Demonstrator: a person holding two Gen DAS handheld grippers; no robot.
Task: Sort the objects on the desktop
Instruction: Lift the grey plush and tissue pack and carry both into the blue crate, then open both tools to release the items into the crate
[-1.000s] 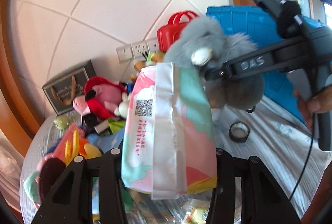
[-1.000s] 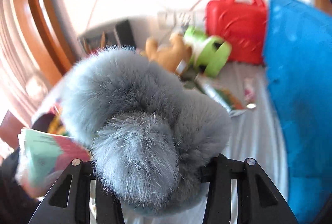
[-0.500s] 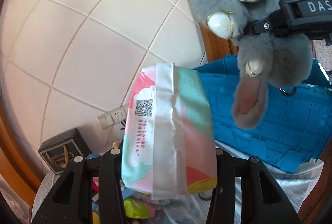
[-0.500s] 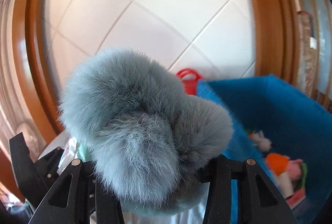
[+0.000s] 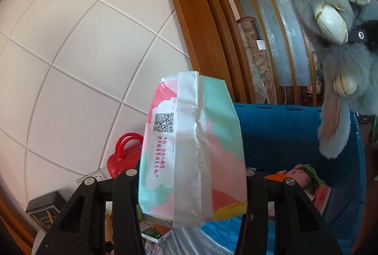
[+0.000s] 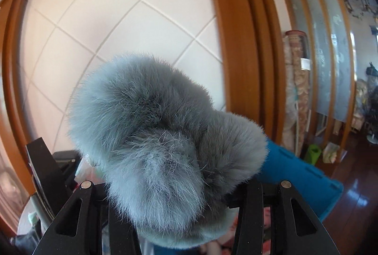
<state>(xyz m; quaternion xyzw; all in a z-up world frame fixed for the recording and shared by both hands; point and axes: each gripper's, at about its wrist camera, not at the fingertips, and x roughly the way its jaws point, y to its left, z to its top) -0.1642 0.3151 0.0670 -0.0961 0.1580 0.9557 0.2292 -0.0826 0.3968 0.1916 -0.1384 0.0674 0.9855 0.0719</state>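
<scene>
Grippers have both risen off the cluttered desk in the last second, your left gripper [image 5: 192, 180] clamped on the tissue pack [image 5: 191, 148] and right gripper [image 6: 173, 186] clamped on the plush [image 6: 163, 137], now above the blue bin [image 5: 283, 134] on the right, ready for you to drop them in.

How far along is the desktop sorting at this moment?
Partly done: the blue plastic bin already holds a few toys, including a pink plush. In hand: the left tool grips a pastel plastic tissue pack, the right tool a grey furry plush toy, both raised near the bin. Left: a red handled case and small boxes.
</scene>
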